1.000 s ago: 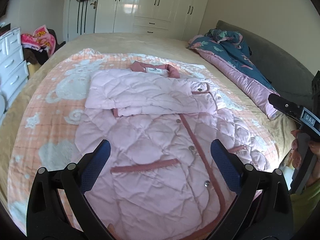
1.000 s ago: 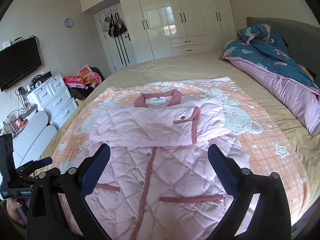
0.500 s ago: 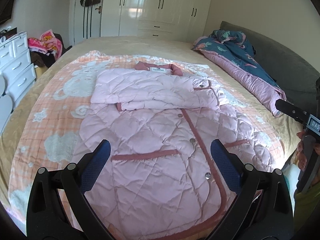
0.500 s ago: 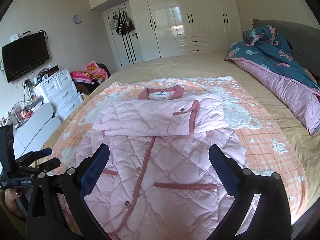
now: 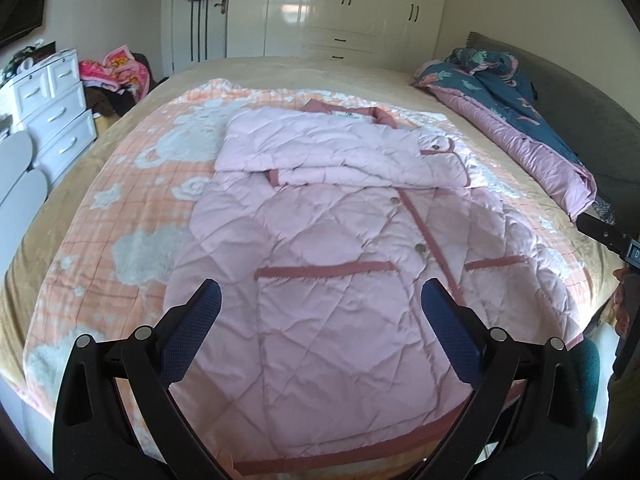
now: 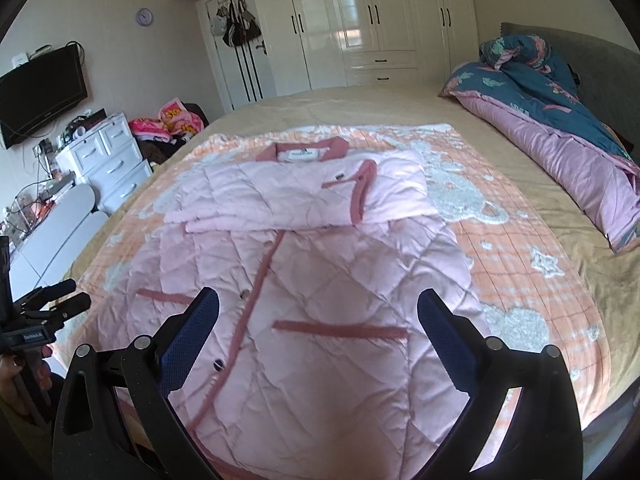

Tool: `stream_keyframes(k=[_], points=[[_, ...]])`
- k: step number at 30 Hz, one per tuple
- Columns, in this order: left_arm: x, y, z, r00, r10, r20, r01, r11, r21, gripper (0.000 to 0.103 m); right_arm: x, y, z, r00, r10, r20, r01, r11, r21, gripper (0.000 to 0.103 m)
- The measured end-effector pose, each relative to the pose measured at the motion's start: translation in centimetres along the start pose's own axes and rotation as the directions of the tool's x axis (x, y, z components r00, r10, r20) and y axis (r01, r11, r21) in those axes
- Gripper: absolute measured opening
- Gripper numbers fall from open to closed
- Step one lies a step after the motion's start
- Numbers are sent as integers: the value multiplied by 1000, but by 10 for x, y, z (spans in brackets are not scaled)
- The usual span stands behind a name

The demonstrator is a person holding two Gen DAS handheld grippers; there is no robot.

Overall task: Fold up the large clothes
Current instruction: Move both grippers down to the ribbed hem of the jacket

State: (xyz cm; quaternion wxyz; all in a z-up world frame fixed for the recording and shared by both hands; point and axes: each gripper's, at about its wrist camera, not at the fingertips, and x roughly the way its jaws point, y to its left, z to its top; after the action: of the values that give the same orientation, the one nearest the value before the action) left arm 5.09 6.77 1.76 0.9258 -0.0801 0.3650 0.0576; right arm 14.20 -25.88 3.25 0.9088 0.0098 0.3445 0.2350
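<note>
Two claws hang over the near end of the pink coat [image 5: 320, 248], and both are wide open with nothing in them. The left gripper [image 5: 320, 312] is above the coat's left pocket. The right gripper [image 6: 318, 314] is above the coat's right pocket. Neither one touches the cloth.

The coat lies flat on the orange blanket [image 5: 132, 208], with its collar at the far end. Both sleeves are already folded across the chest, so that part looks done.

A second ago the claws were closer to the coat, and its bottom edge was cut off from view. Now both have pulled back toward the near side, and the whole bottom hem [image 5: 340, 454] shows past the left claw. That likely means the next step is to grab the hem at its two corners and fold the bottom half up toward the collar.

The coat is puffy and slippery-looking, so a small pinch might slide off. The blue quilt [image 6: 552, 92] sits well away from the coat, to its right.
</note>
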Motion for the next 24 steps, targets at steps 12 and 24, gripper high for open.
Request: stream_keyframes(k=[12, 24], points=[[15, 17, -17, 996, 61, -68, -62, 998, -8, 94, 5, -29, -21, 998, -35, -56, 37, 999, 31, 99], [27, 40, -41, 983, 91, -162, -101, 993, -58, 94, 9, -49, -41, 991, -63, -115, 67, 997, 36, 99]])
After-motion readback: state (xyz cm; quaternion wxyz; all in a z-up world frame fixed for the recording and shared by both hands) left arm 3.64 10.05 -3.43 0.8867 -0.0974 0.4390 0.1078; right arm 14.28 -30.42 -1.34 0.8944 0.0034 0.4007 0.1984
